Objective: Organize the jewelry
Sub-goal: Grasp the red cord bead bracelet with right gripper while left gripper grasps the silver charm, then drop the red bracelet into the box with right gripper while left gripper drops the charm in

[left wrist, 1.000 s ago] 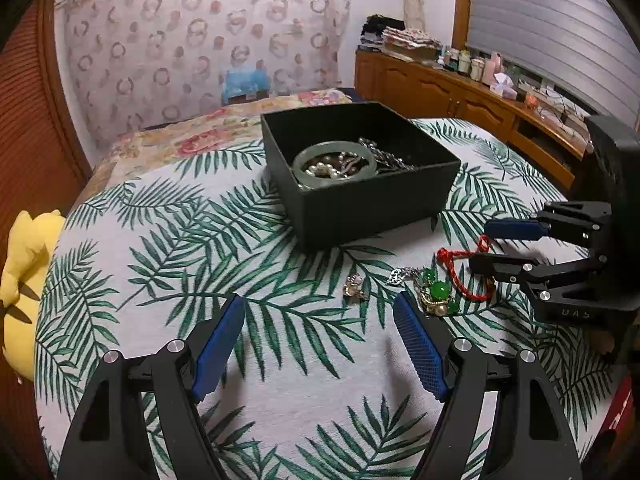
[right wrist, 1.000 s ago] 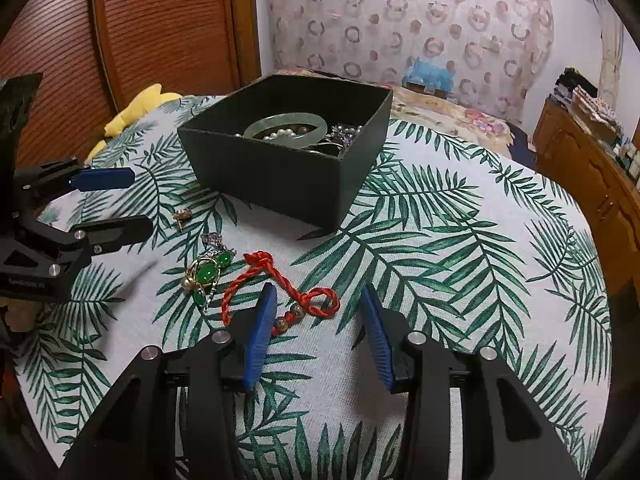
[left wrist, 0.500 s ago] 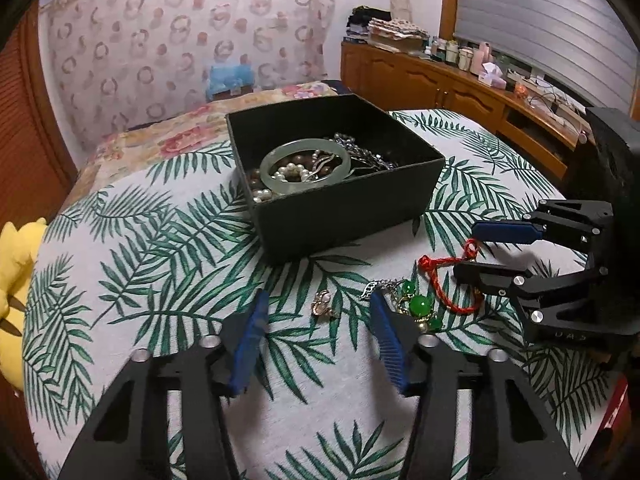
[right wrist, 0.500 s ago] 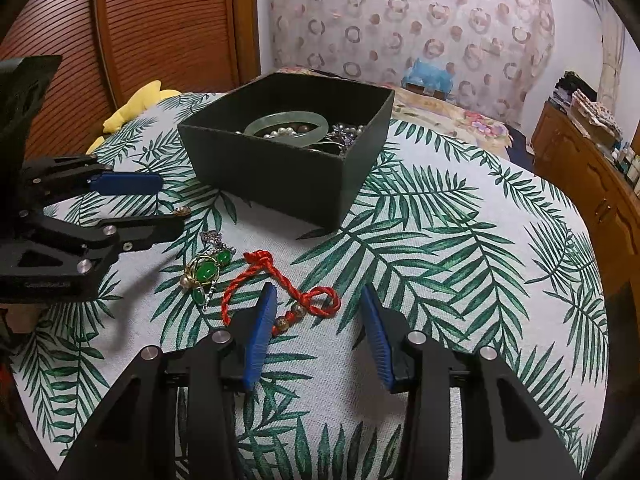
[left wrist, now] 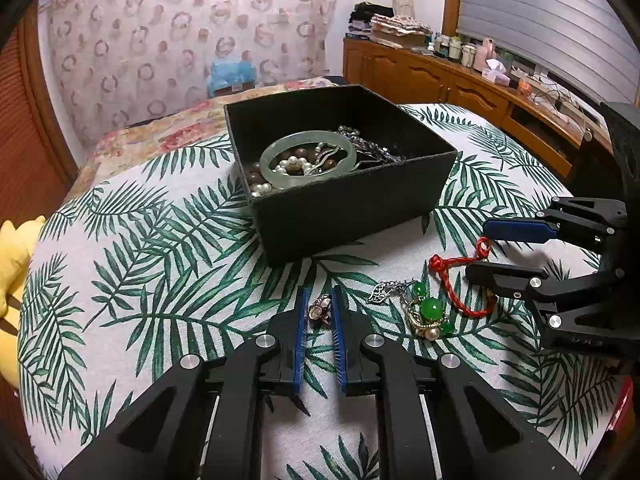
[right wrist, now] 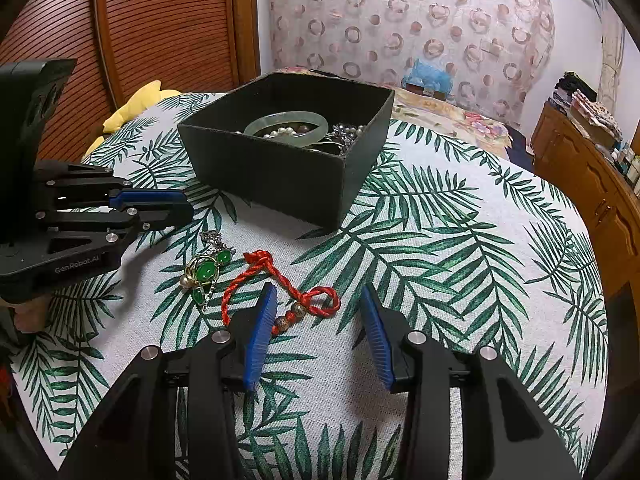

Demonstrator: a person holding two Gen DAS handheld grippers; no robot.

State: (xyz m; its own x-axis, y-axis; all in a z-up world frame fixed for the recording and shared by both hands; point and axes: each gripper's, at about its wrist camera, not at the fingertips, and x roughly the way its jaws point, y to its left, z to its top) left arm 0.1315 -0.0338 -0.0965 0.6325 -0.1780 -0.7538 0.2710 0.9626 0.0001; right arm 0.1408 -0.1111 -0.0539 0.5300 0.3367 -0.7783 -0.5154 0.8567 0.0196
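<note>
Left wrist view first: our left gripper (left wrist: 320, 310) sits low over the palm-leaf tablecloth (left wrist: 160, 280) near the table's near edge, and its two blue pads have a small ring (left wrist: 320, 309) pinched between them. The ring looks gold with a reddish stone, and it seems to be resting on the cloth, though we can't really tell if it's lifted a hair.

Just to the right of that we've got the green-stone jewelry piece (left wrist: 428, 312) lying loose on the cloth, gold setting with a pearl and a bit of silver chain trailing off toward the box. Right beside it is the red cord bracelet (left wrist: 456, 280), stretched out in a loose loop.

From the right wrist view, our right gripper (right wrist: 316, 320) hovers over that red cord bracelet (right wrist: 280, 280) with its fingers spread wide. The cord's beaded end lies between the pads, close to the left one; whether it touches we can't tell.

Farther back, toward the middle of the table, sits the black box (left wrist: 352, 208), open on top. Inside we see a pale jade bangle (left wrist: 308, 156) lying on pearls and brown beads, plus some tangled silver chains (left wrist: 372, 148) behind it.

Off the table's left edge there's a yellow plush toy (left wrist: 12, 264) poking in.
</note>
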